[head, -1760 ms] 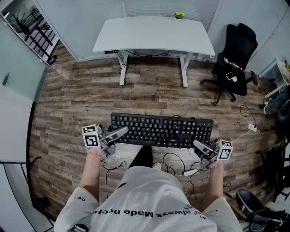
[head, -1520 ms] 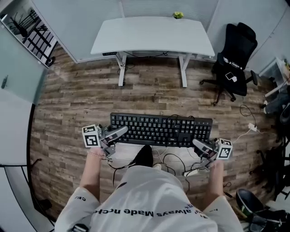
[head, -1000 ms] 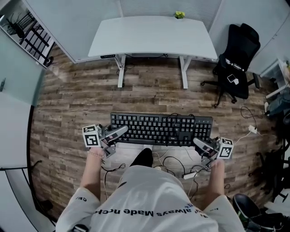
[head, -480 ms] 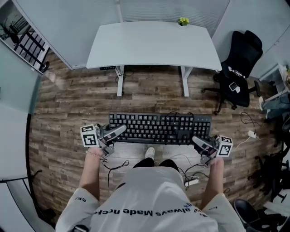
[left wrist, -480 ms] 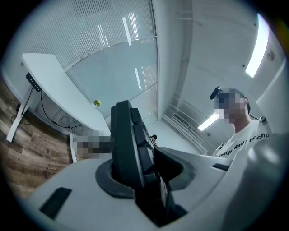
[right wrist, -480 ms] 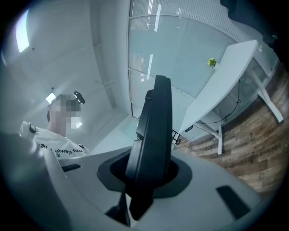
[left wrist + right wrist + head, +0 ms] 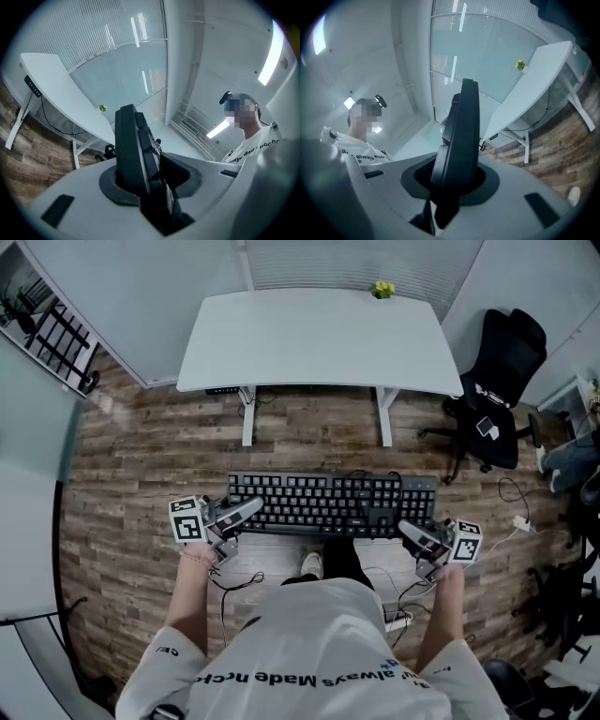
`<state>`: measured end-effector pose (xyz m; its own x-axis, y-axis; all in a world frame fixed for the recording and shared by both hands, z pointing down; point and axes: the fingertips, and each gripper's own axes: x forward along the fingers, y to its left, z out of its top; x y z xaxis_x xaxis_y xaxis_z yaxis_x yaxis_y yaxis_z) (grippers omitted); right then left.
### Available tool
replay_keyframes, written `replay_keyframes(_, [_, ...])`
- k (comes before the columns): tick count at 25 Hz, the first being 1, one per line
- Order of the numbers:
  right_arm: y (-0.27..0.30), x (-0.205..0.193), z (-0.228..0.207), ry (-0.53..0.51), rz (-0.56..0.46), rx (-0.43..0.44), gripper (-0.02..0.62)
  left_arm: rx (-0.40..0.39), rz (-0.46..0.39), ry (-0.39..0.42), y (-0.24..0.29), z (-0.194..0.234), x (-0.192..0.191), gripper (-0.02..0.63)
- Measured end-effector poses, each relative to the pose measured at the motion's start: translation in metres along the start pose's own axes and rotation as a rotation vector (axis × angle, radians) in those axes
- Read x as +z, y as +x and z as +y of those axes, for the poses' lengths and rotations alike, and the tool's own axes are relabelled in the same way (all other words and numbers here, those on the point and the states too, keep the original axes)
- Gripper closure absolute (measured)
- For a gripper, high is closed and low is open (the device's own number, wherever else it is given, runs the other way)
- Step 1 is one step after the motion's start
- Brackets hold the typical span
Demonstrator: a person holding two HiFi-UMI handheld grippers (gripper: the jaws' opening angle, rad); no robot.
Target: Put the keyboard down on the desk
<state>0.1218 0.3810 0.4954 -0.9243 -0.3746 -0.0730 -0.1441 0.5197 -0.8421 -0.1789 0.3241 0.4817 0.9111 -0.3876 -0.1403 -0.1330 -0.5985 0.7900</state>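
Nearer now: white rectangular bench (image 7: 319, 338), its front edge closer to me than in the earlier view. Item carried: black full-size plastic keyboard (image 7: 333, 505), level, over the brown wood-plank floor (image 7: 141, 446), not yet above the bench. My left gripper (image 7: 251, 510) fingers (image 7: 70, 201) pinch its left end; right gripper (image 7: 409, 532) fingers (image 7: 525, 187) pinch its right end. Outstanding, I judge: finish approach, set down.

— What is the keyboard (image 7: 333, 505) looking like?
— It is showing matt black plastic. The left tongs (image 7: 248, 509) and right tongs (image 7: 408, 530) are showing smooth, pale grey plastic.
— And round it?
— The counter (image 7: 319, 334) is looking smooth, matt white. The floor (image 7: 141, 446) is showing grained wood planks.
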Motion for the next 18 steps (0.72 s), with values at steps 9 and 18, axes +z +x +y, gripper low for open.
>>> replay_keyframes(9, [-0.001,0.006,-0.012,-0.020,-0.010,0.009,0.488,-0.001,0.000,0.017,0.007,0.008,0.002,0.471])
replay_keyframes(18, [0.002,0.051,-0.043,-0.020,-0.008,0.022,0.488,0.008,-0.003,0.027,0.042,0.034,0.031,0.471])
